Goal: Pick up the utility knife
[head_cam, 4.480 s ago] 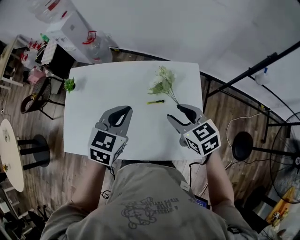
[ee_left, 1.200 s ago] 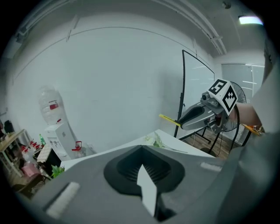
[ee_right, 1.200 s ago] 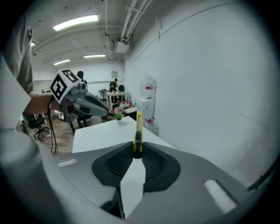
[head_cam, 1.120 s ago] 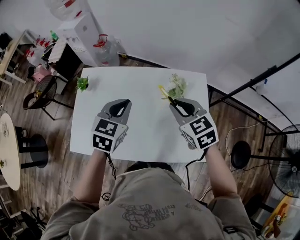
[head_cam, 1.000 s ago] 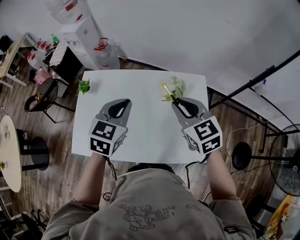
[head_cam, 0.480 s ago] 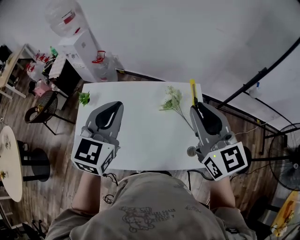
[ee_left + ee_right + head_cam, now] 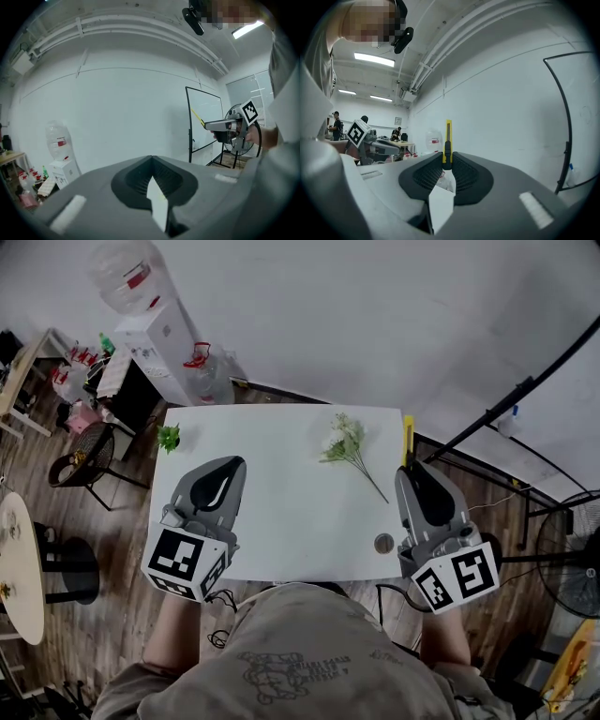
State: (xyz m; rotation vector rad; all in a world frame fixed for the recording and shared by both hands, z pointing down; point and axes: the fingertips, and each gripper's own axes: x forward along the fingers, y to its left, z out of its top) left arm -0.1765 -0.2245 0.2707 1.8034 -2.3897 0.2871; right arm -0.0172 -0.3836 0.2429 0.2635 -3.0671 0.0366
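My right gripper (image 7: 411,468) is shut on the yellow utility knife (image 7: 408,435) and holds it in the air over the right edge of the white table (image 7: 272,521). In the right gripper view the knife (image 7: 448,138) stands upright, pinched between the jaws of the right gripper (image 7: 447,164). My left gripper (image 7: 230,467) hangs above the table's left half, shut with nothing in it; its jaws meet at the tip of the left gripper (image 7: 151,159). From the left gripper view the right gripper (image 7: 229,129) shows with the knife (image 7: 197,117) sticking out.
A sprig of white flowers (image 7: 345,442) lies on the table's far right part and a small green plant (image 7: 169,437) stands at its far left corner. A water dispenser (image 7: 155,329), a chair (image 7: 84,442), a black stand (image 7: 506,399) and a fan (image 7: 572,559) ring the table.
Both grippers have risen off the table. The right one carried the knife up and to the right, past the flowers to the table's right edge. The left drifted slightly left.
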